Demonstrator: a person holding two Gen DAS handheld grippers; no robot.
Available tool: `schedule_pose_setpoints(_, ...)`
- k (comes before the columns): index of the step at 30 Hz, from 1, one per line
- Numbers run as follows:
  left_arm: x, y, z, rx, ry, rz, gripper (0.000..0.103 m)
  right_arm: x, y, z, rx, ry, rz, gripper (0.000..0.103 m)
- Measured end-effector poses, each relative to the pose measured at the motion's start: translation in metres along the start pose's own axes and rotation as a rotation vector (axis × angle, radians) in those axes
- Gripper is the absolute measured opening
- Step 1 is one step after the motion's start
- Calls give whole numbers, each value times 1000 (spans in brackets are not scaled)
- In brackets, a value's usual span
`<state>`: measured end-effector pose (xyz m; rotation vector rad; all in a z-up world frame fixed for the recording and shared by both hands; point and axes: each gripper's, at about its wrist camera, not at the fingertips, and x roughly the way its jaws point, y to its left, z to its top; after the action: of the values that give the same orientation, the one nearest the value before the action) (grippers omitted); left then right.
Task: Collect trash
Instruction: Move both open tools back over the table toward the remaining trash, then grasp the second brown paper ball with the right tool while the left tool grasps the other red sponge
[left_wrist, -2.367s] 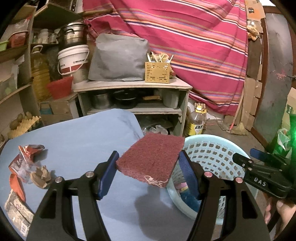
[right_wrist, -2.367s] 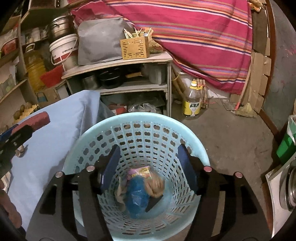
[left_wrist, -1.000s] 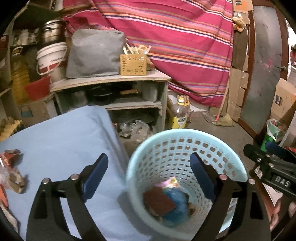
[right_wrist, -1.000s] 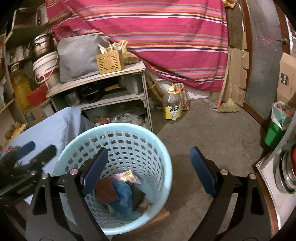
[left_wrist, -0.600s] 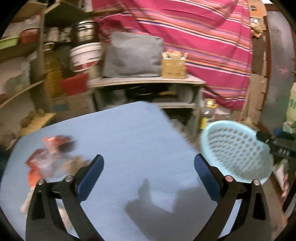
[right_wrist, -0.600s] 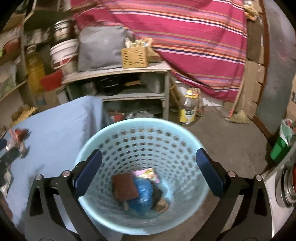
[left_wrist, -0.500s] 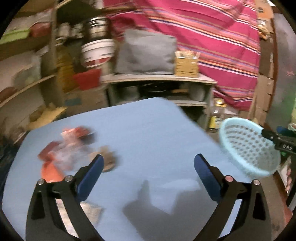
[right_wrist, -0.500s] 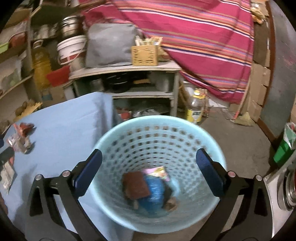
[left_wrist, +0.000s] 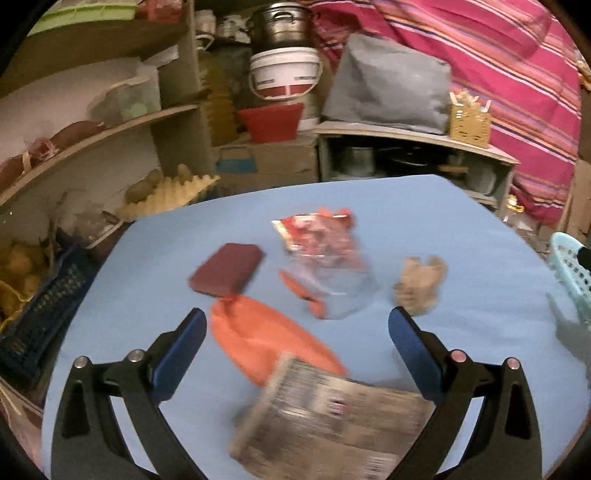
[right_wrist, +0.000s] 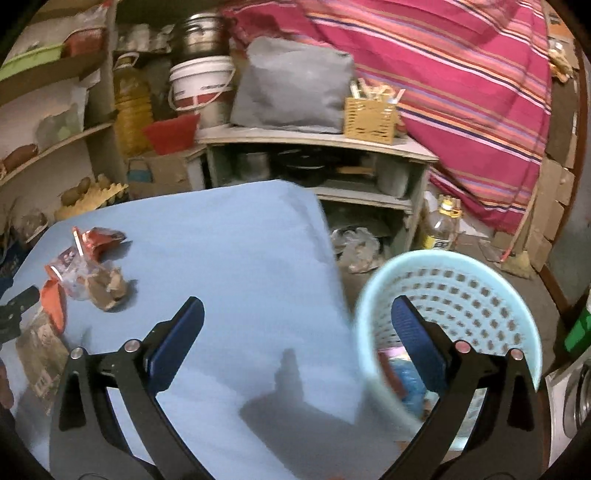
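Observation:
My left gripper is open and empty above a pile of trash on the blue table. Between its fingers lie an orange wrapper and a printed paper packet. Beyond them are a maroon scouring pad, a clear and red plastic bag and a brown crumpled scrap. My right gripper is open and empty over the table's right edge, beside the light blue basket that holds trash. The pile shows at the left in the right wrist view.
A grey shelf unit with a covered box, a yellow holder and pots stands behind the table. An oil bottle stands on the floor. A dark blue crate sits left of the table. Striped cloth hangs behind.
My left gripper dropped the maroon sponge into the basket, opened, and swung left to the trash pile. My right gripper moved left, so the basket now sits at its right finger.

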<state>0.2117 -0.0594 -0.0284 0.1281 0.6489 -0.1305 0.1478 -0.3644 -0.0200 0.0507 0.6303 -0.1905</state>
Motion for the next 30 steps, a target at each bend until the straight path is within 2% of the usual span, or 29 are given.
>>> schedule_pose_setpoints(3, 22, 26, 2, -43, 61, -21, 97, 11, 33, 2, -37, 15, 23, 99)
schedule_pose_setpoints(9, 50, 57, 8, -65, 86, 16, 97, 30, 89, 4, -88, 39, 92, 99)
schedule_pose_setpoints(12, 69, 71, 10, -67, 119, -4, 97, 39, 113, 3, -106, 59, 127, 99)
schedule_pose_setpoints(17, 96, 77, 15, 10, 137, 32, 97, 53, 153, 1, -150, 81, 165, 99)
schedule_pose_setpoints(20, 111, 86, 18, -23, 181, -13, 97, 63, 172, -3, -185, 96, 165, 99)
schedule_pose_setpoints(22, 116, 91, 21, -34, 183, -32, 97, 71, 181, -4, -202, 106, 148, 99)
schedule_pose_setpoints(26, 122, 87, 24, 5, 186, -41, 97, 82, 192, -2, -197, 125, 160, 98)
schedule_pose_setpoints(28, 126, 85, 25, 17, 197, -50, 96, 88, 197, 0, -200, 142, 150, 91)
schedule_pose_setpoints(30, 127, 84, 27, 17, 196, -52, 96, 91, 200, 0, -202, 159, 160, 75)
